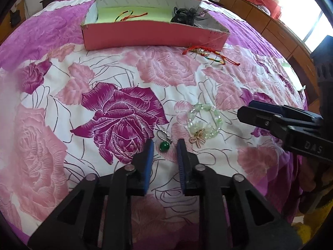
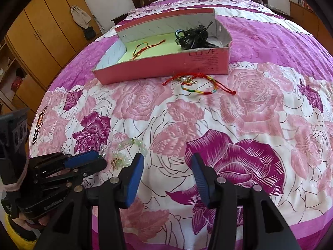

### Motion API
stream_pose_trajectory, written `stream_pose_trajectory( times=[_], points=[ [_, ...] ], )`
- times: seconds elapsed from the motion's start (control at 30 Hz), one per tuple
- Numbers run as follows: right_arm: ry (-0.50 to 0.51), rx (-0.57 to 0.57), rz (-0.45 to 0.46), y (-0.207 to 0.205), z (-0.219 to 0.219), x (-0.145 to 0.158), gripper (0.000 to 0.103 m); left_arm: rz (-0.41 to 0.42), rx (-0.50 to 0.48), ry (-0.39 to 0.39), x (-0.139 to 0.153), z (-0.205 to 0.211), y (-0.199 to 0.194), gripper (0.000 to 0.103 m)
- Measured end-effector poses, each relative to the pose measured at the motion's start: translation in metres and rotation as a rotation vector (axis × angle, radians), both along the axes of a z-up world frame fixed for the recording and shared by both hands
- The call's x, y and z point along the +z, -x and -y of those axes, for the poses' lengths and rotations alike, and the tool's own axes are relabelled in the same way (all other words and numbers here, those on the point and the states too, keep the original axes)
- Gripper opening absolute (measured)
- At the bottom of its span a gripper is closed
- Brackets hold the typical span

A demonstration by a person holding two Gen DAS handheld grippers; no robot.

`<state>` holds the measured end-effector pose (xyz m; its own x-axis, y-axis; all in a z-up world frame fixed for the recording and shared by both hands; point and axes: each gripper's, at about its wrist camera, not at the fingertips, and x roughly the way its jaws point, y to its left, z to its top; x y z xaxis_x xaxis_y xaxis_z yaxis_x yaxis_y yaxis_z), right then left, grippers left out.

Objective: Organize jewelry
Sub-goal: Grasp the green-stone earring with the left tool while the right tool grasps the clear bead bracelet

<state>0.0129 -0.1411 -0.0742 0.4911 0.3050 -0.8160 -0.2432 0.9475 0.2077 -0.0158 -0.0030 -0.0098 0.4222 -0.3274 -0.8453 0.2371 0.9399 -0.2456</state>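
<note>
While our left gripper [image 1: 165, 145] hangs low over the bed [image 1: 62, 95], its fingers stand apart with a green pendant [image 1: 164, 144] just ahead between the tips, at lower centre of the left view. Just right of it lies a pale bead bracelet [image 1: 205, 118] with a gold bow [image 1: 196, 139]. Our right gripper [image 2: 167, 161] hovers over bare quilt, fingers wide apart and holding nothing. At upper centre sits a pink box [image 2: 166, 68] holding a cord bracelet [image 2: 143, 49] and a black hair tie [image 2: 192, 35]. Red and rainbow cords [image 2: 197, 83] lie just in front of the box.
</note>
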Motion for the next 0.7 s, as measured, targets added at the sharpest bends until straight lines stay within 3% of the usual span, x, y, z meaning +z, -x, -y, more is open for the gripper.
stream_pose_trajectory(
  times=[0.1, 0.27, 0.47, 0.7],
  points=[
    [0.001, 0.007, -0.001, 0.0, -0.003, 0.0, 0.051, 0.001, 0.002, 0.004, -0.003, -0.001, -0.001, 0.001],
    [0.008, 0.026, -0.008, -0.001, -0.009, -0.003, 0.051, 0.012, 0.018, 0.035, 0.001, -0.006, -0.001, 0.001],
    [0.024, 0.067, -0.011, -0.004, -0.023, -0.005, 0.051, 0.07, 0.046, 0.025, 0.019, -0.015, -0.003, 0.001],
    [0.054, 0.092, -0.029, -0.014, -0.037, -0.014, 0.05, 0.072, 0.085, 0.022, 0.02, -0.026, -0.007, 0.001]
  ],
)
